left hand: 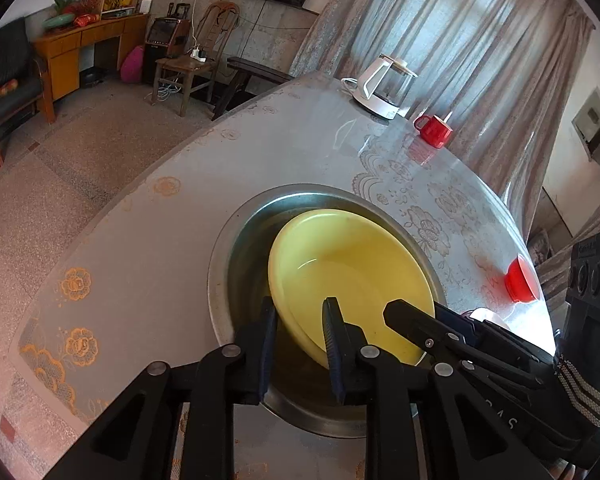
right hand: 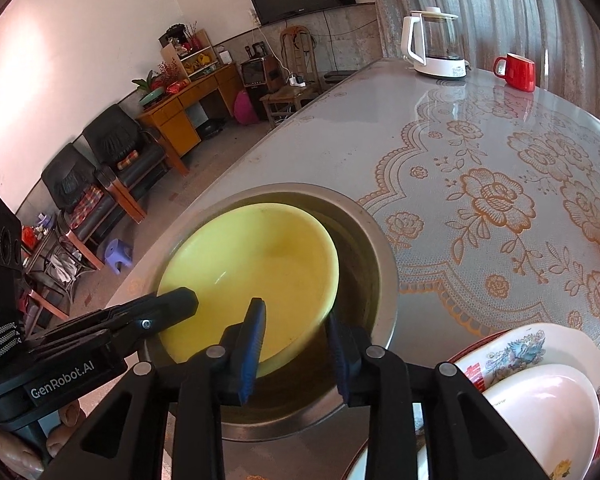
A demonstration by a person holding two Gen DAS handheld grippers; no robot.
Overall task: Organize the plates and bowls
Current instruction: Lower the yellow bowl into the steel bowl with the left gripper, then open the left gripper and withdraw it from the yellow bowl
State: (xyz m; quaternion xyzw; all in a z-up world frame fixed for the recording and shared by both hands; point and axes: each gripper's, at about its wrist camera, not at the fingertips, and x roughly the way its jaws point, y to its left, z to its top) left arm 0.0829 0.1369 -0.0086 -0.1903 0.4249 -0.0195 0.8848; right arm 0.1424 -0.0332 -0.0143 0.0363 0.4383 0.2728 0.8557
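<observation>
A shallow yellow plate (left hand: pixel 352 272) (right hand: pixel 252 268) lies tilted inside a round steel basin (left hand: pixel 220 280) (right hand: pixel 384 264) on the flowered table; a second yellow rim seems to show beneath it. My left gripper (left hand: pixel 299 304) straddles the plate's near rim, one finger outside and one over the plate. Its jaws stand slightly apart and the pads are not pressing. My right gripper (right hand: pixel 295 312) straddles the same plate's near rim further along, its jaws also a little apart and off the plate. Each gripper shows in the other's view, close beside it.
A white kettle (left hand: pixel 384 88) (right hand: pixel 436 44) and a red mug (left hand: pixel 434 130) (right hand: pixel 518 72) stand at the table's far side. A small red object (left hand: pixel 520 280) sits right of the basin. Stacked white patterned bowls (right hand: pixel 540 400) lie close at the right. The table edge curves along the left.
</observation>
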